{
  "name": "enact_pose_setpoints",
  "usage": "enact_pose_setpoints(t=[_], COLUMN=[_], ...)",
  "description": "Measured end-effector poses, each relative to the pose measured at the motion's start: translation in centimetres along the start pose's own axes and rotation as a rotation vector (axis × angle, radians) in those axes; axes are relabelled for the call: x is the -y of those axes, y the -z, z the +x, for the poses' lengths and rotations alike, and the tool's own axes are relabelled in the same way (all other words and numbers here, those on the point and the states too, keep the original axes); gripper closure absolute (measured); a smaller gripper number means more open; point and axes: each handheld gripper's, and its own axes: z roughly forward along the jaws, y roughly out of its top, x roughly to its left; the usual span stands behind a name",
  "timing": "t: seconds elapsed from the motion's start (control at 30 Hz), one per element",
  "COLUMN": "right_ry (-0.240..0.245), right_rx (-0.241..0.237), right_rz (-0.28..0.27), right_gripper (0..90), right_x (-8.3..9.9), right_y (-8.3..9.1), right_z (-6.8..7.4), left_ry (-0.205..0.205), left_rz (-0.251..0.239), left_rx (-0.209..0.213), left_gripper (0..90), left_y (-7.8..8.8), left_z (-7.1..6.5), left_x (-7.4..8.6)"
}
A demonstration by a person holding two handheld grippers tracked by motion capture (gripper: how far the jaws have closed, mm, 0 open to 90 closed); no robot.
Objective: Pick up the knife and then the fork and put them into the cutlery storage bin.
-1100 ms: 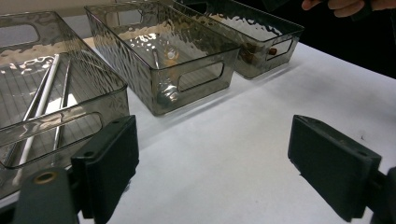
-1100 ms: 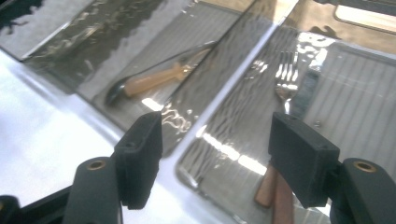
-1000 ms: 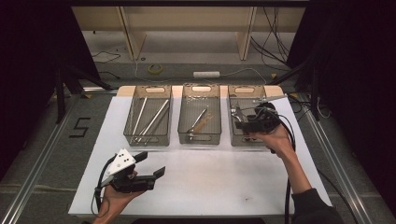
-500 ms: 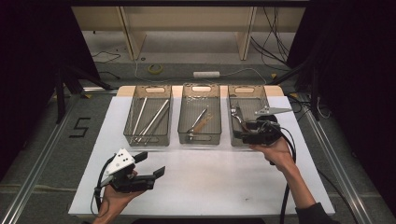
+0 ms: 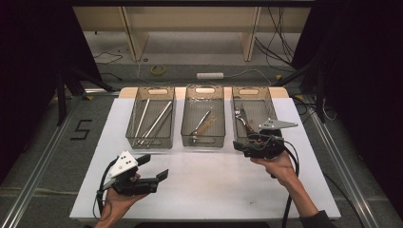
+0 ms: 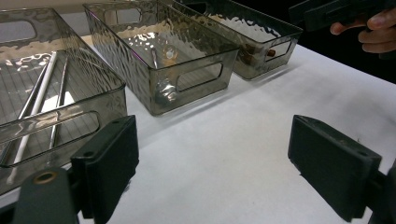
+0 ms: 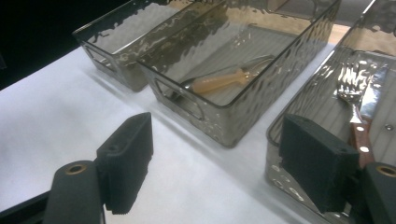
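Three smoky clear bins stand in a row on a white sheet (image 5: 214, 190). The left bin (image 5: 129, 137) holds metal rods (image 5: 154, 121), the middle bin (image 5: 186, 135) a wooden-handled tool (image 5: 203, 124), and the right bin (image 5: 272, 102) a fork (image 5: 242, 121) with a wooden handle. My right gripper (image 5: 237, 145) hovers at the right bin's near corner and points left. Its jaws have just been opening and stand wide with nothing between them, as in the right gripper view (image 7: 219, 130). My left gripper (image 5: 154, 166) rests open and empty over the sheet's front left (image 6: 212, 130).
Bare white sheet lies between the bins and the near edge. Metal rails (image 5: 43, 156) run along both sides of the table. Beyond the bins are cables, a tape roll (image 5: 158, 70) and shelf legs on the floor. A "5" (image 5: 81, 129) is marked at left.
My right gripper has drawn back from above the right bin toward the near edge and slightly left, sinking a little, its jaws wider. The left gripper has stayed put.
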Motion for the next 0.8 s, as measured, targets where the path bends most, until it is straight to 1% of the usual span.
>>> enact_pose_setpoints(t=[0.07,0.13,0.23,0.4,0.43,0.6,0.8], right_ry=[0.003,0.008,0.004,0.009,0.017,0.033,0.045], right_rx=[-0.008,-0.014,-0.045,-0.064,-0.067,-0.074,-0.081], right_rz=[-0.004,-0.021,-0.036,-0.044,-0.049,-0.049,-0.034], right_gripper=[26.1,26.0,26.0,25.6,25.5,25.4,25.2], right_x=[0.2,0.5,1.0,1.7,1.9,2.7,3.5], right_y=[0.1,0.2,0.4,0.6,0.6,0.9,1.0], right_z=[0.2,0.5,1.0,1.8,2.0,2.6,2.8], left_ry=[-0.001,0.0,-0.004,0.0,-0.001,-0.003,-0.004], left_rz=[-0.001,0.0,0.001,-0.005,-0.004,-0.002,-0.001], left_rx=[-0.001,0.001,0.001,0.001,0.001,0.001,0.001], left_gripper=[15.7,15.7,15.7,15.7,15.7,15.7,15.7], left_y=[0.0,0.0,0.0,0.3,0.2,0.2,0.2], left_z=[0.0,0.0,0.0,0.1,0.1,0.0,0.0], left_x=[0.0,0.0,0.0,0.1,0.1,0.1,0.1])
